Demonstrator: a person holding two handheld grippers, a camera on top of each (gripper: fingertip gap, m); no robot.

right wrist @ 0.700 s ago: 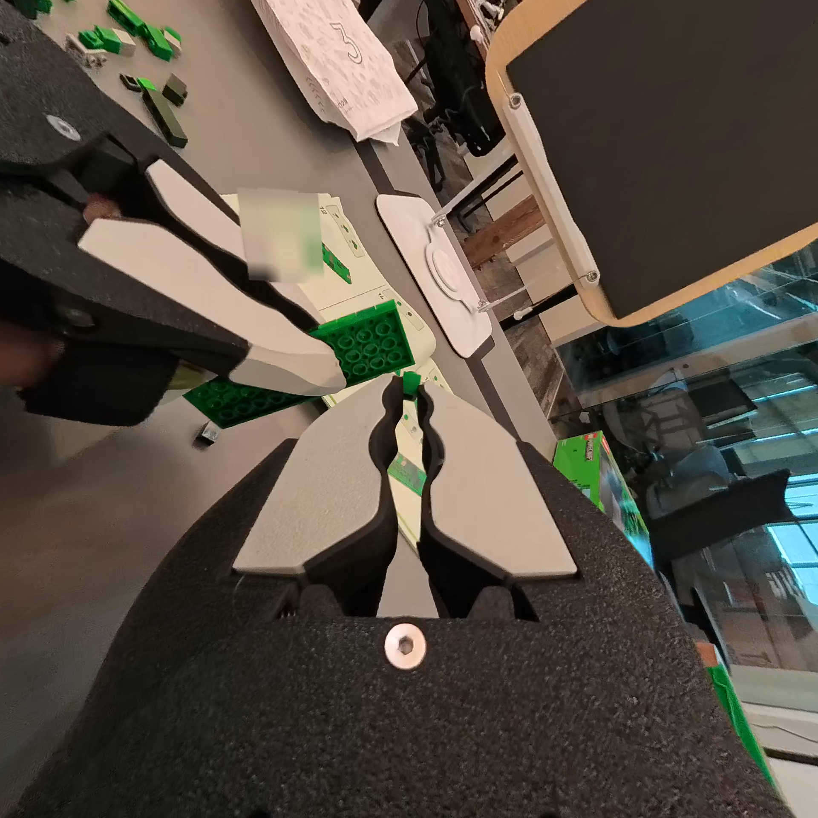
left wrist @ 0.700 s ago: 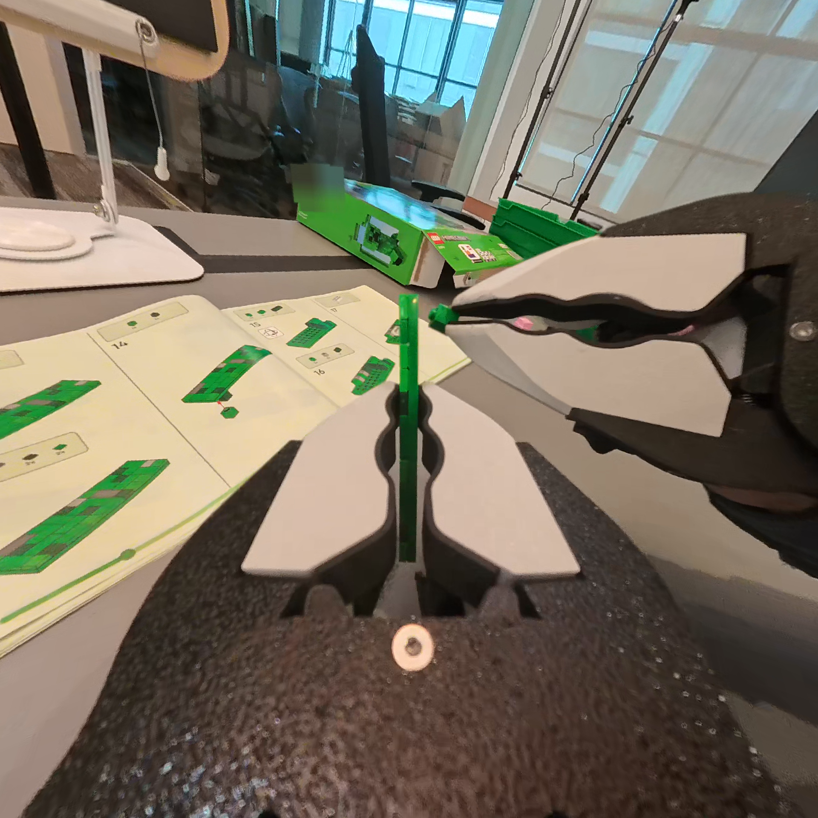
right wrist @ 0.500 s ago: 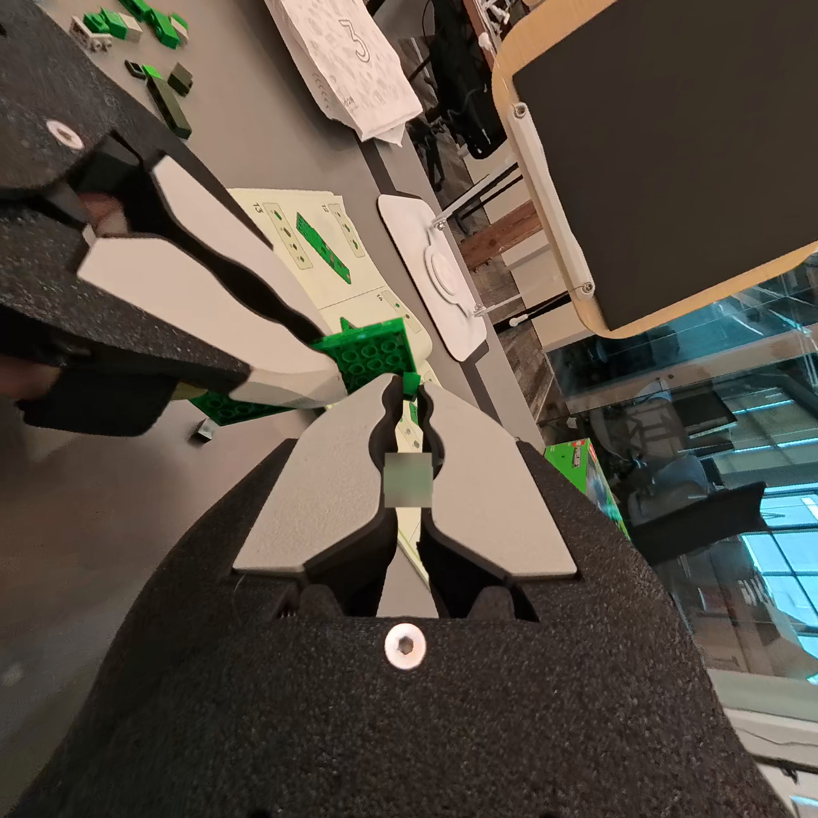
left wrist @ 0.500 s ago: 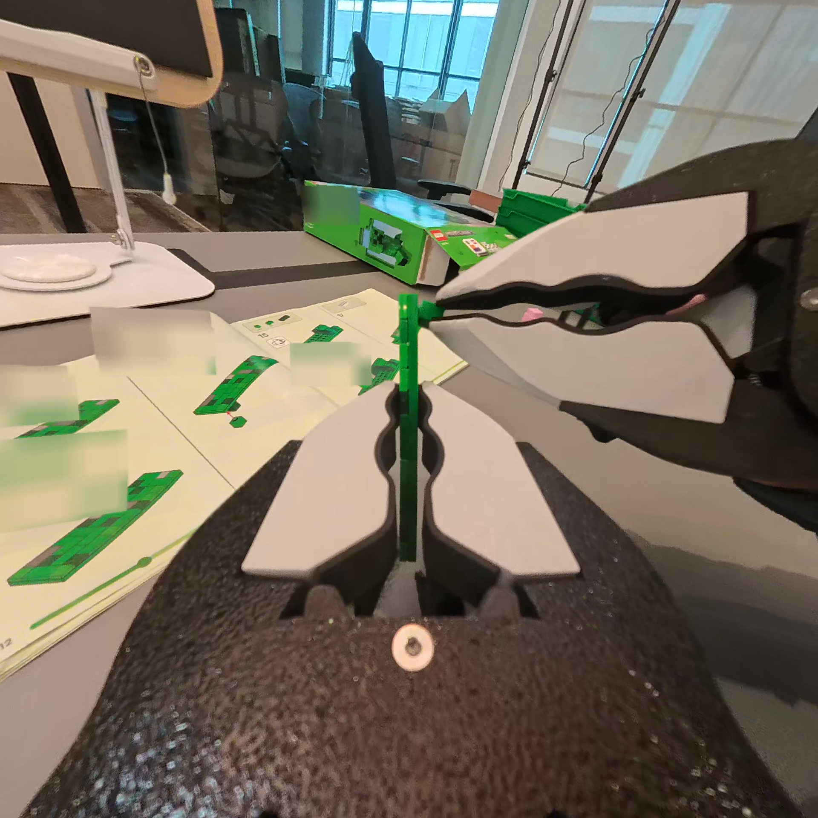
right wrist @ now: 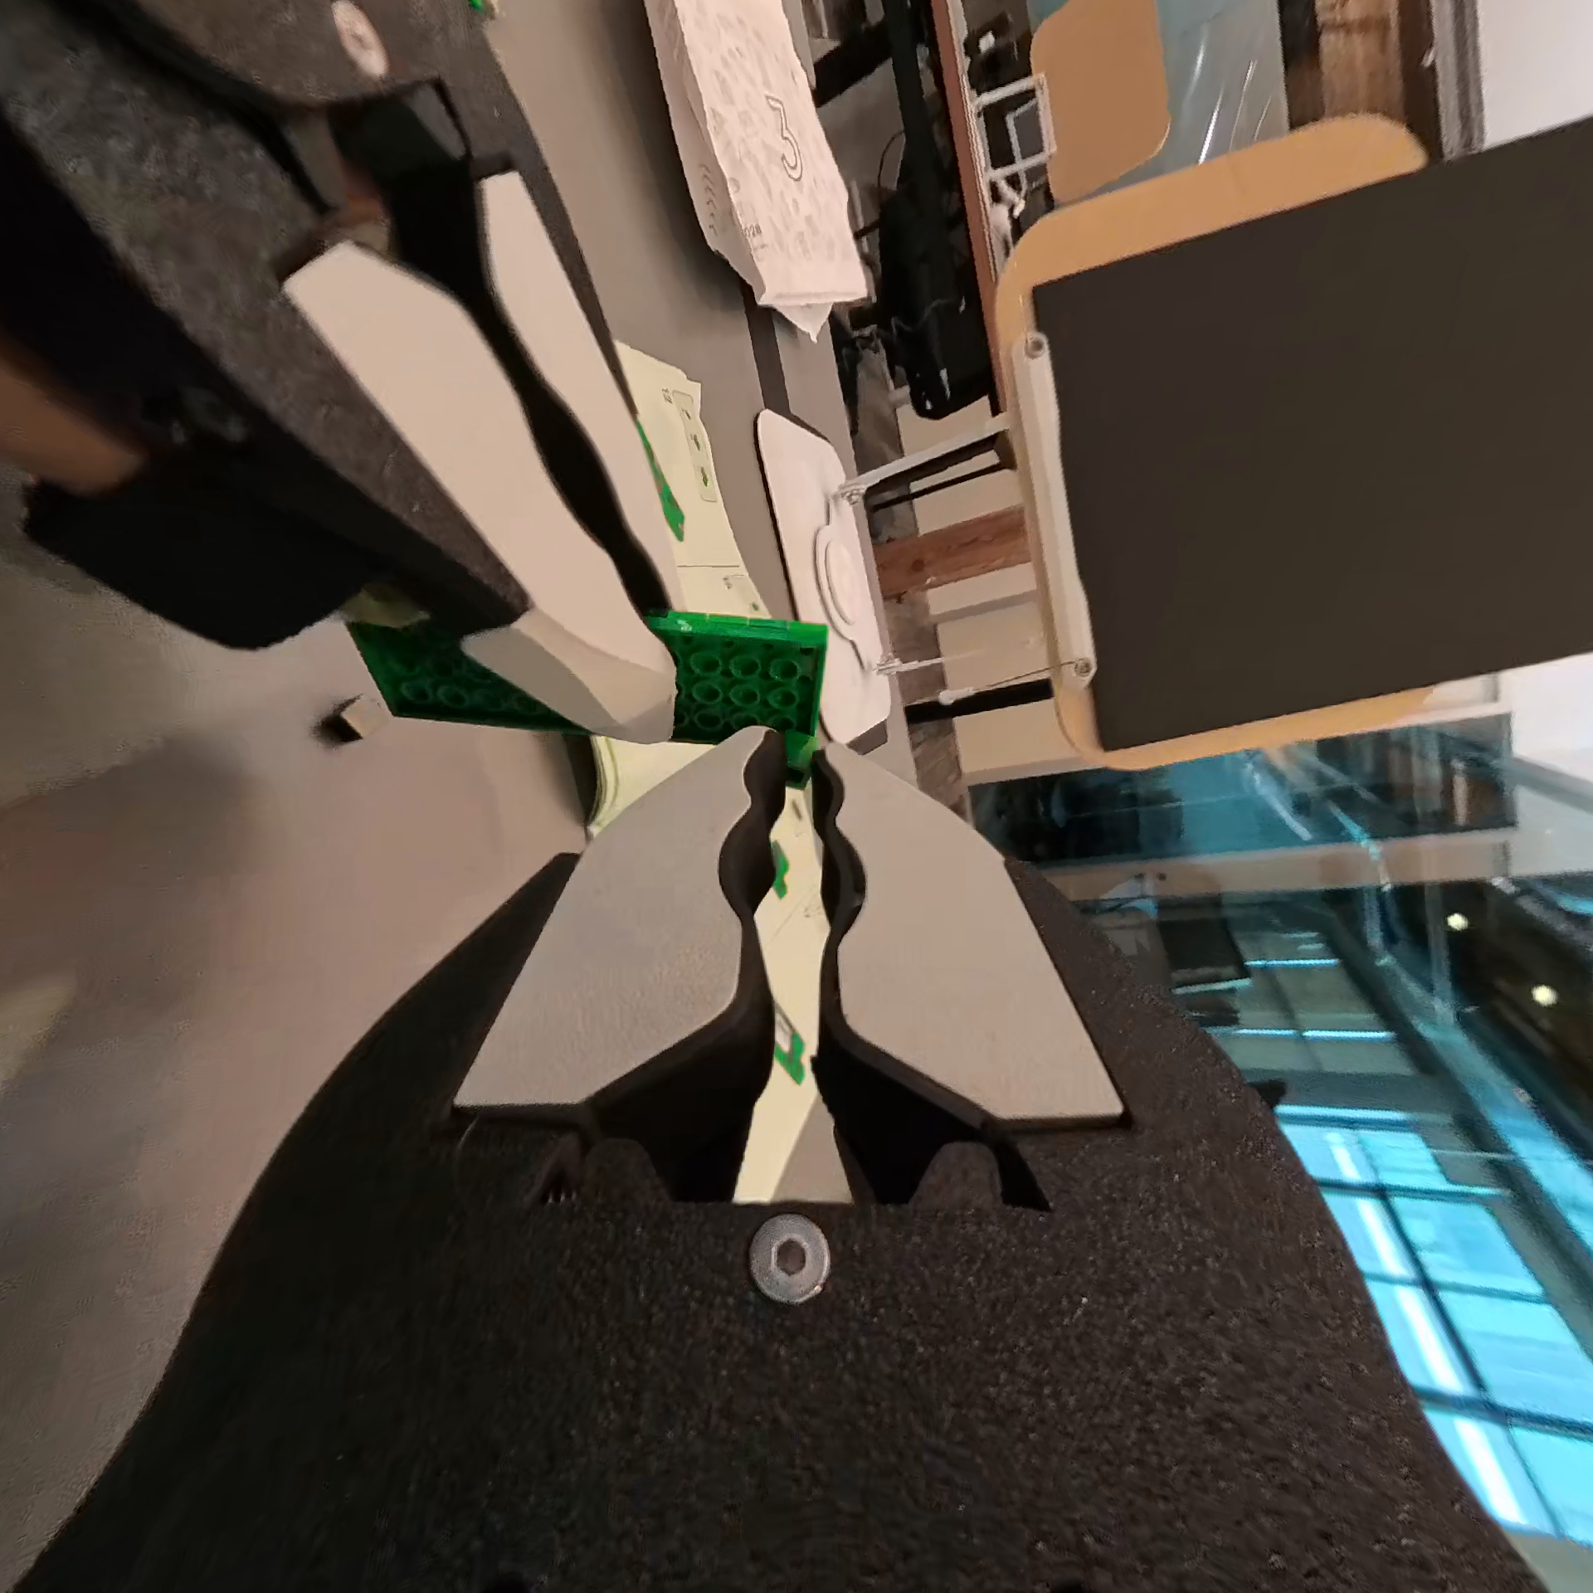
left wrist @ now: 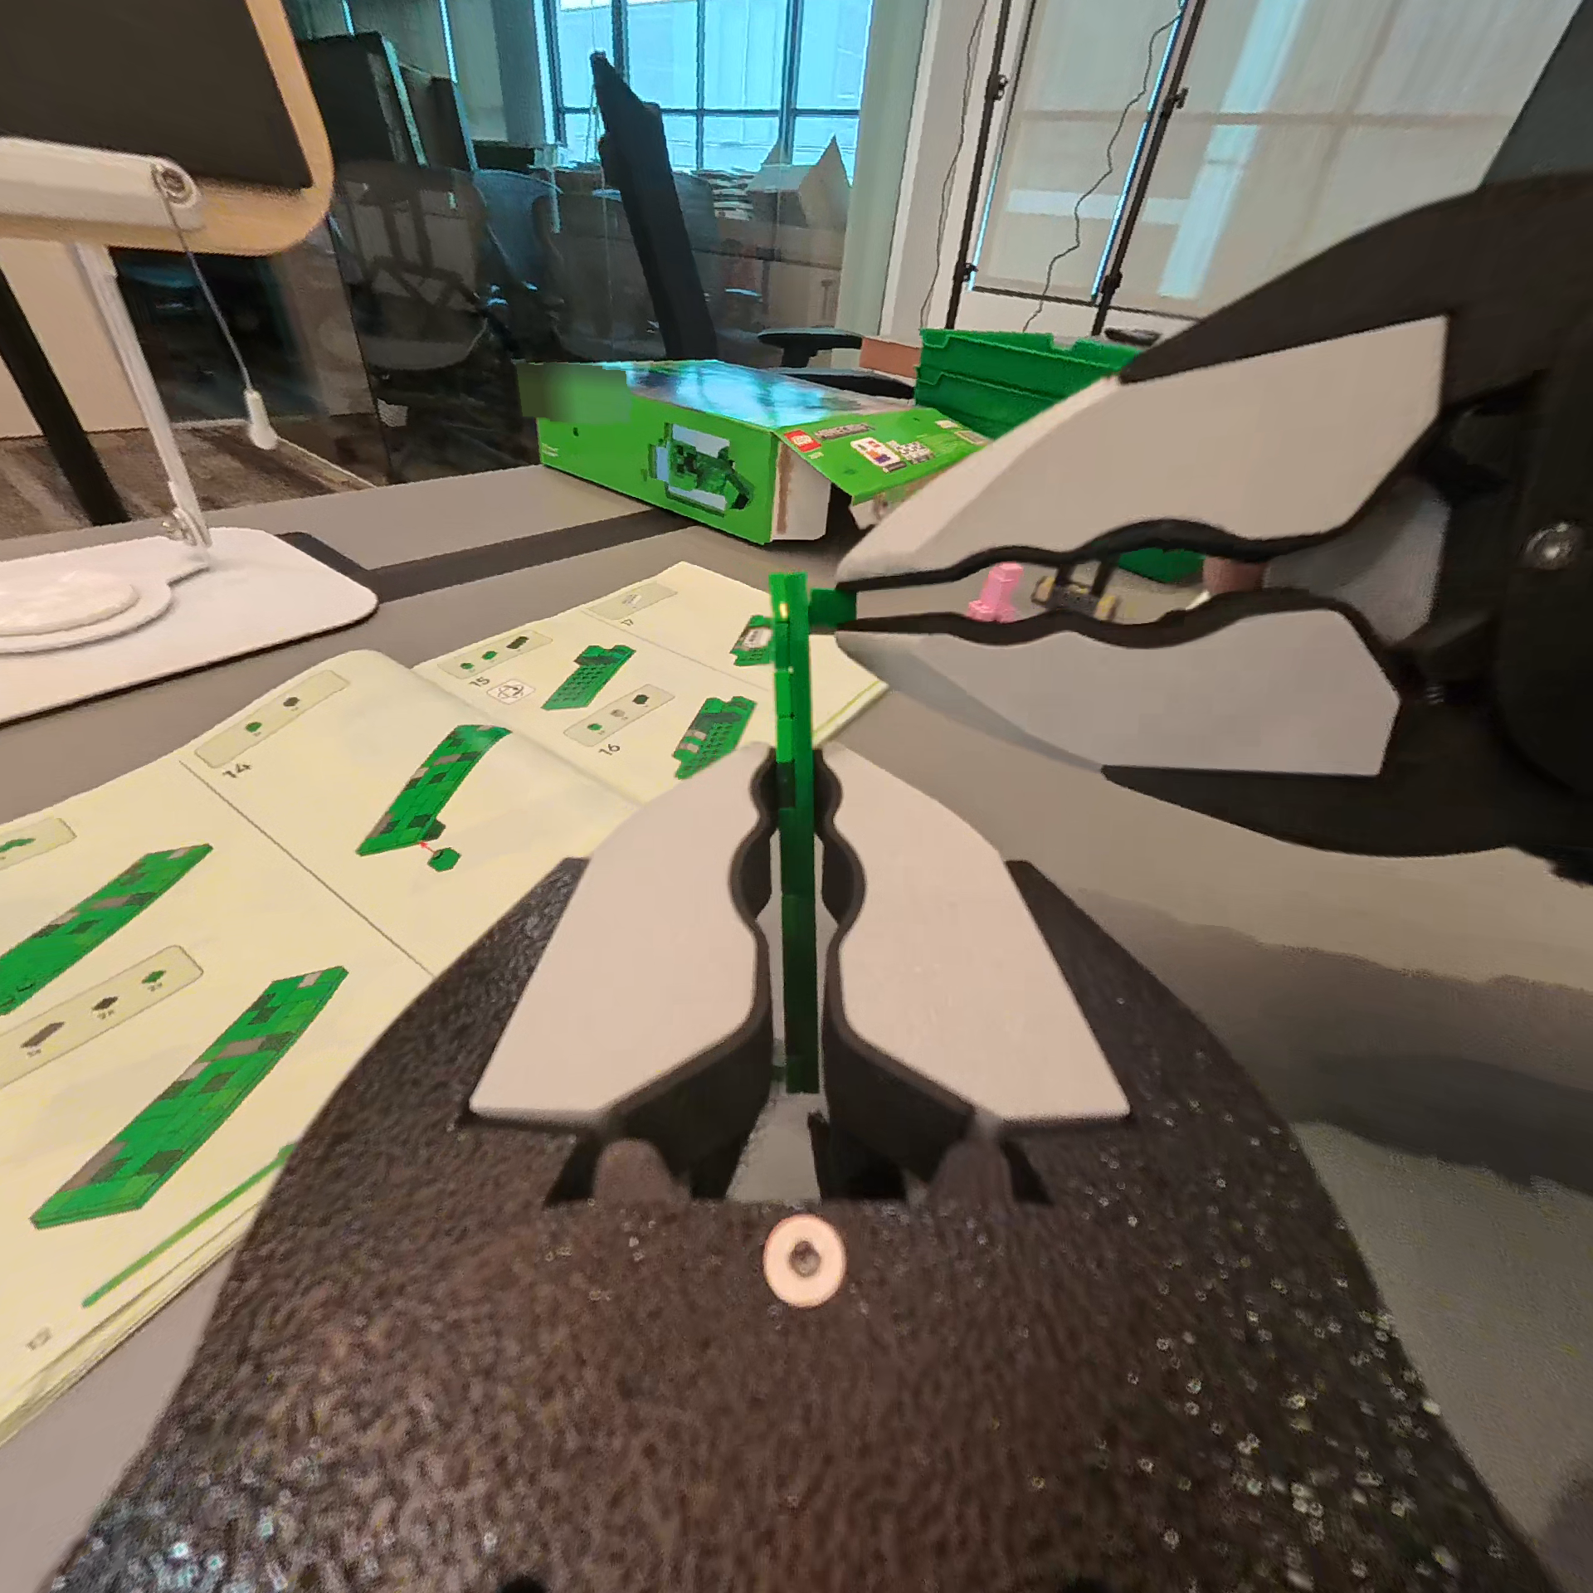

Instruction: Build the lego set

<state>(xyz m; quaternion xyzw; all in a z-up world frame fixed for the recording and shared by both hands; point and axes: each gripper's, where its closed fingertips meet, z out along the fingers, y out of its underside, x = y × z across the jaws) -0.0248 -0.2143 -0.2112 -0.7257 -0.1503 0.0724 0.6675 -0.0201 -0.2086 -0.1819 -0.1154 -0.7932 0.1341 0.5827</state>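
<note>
- Between the fingers of your left tool [left wrist: 795,759], a flat green brick plate [left wrist: 793,681] is standing on edge, with both pads pressing on its faces and its far end sticking out past the fingertips.
- Just beyond those fingertips, your right tool [left wrist: 840,608] is coming in from the right side and pinching a small green brick [left wrist: 832,606] at its very tips.
- That small brick is touching the upper far edge of the plate, on the side facing your right tool.
- Seen along your right tool [right wrist: 797,759], the small brick [right wrist: 802,754] is sitting at the plate's lower corner [right wrist: 741,681], and the plate's hollow underside is facing that camera.
- Under and to the left of your left tool, an open instruction booklet [left wrist: 345,819] is lying flat on the grey table [left wrist: 1293,991].
- Farther ahead of it, a green cardboard box [left wrist: 690,440] is lying on the table, with green crates [left wrist: 1000,379] behind it.
- Far to the left of your left tool, a white lamp base [left wrist: 172,586] is resting on the table.
- Beyond your left tool in the right wrist view, a white paper bag [right wrist: 767,155] is lying on the table.
</note>
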